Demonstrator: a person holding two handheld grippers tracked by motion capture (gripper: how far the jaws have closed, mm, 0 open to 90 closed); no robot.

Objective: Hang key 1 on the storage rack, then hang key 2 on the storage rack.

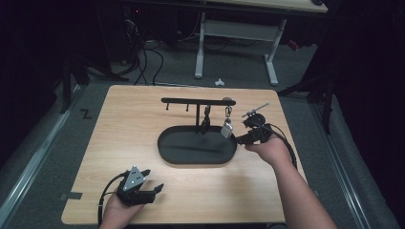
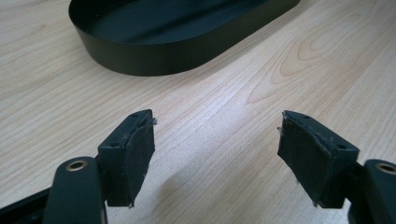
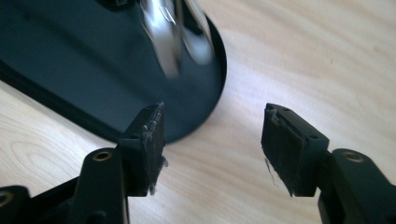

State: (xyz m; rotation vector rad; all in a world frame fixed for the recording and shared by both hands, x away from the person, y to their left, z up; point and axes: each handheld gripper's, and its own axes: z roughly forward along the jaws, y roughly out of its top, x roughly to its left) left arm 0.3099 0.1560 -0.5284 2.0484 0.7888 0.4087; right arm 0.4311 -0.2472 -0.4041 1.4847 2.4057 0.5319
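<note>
right gripper jaws apart, empty, beside blurred, seemingly metal tag over black tray; left gripper open, empty.

The wooden table was lit evenly from above in the high view, while the surrounding room was left in near darkness. Soft shadows were cast under the black tray. In the right gripper view, a shiny metal piece was rendered blurred, with bright glare on it. The wood grain in the left gripper view was kept sharp.
</note>
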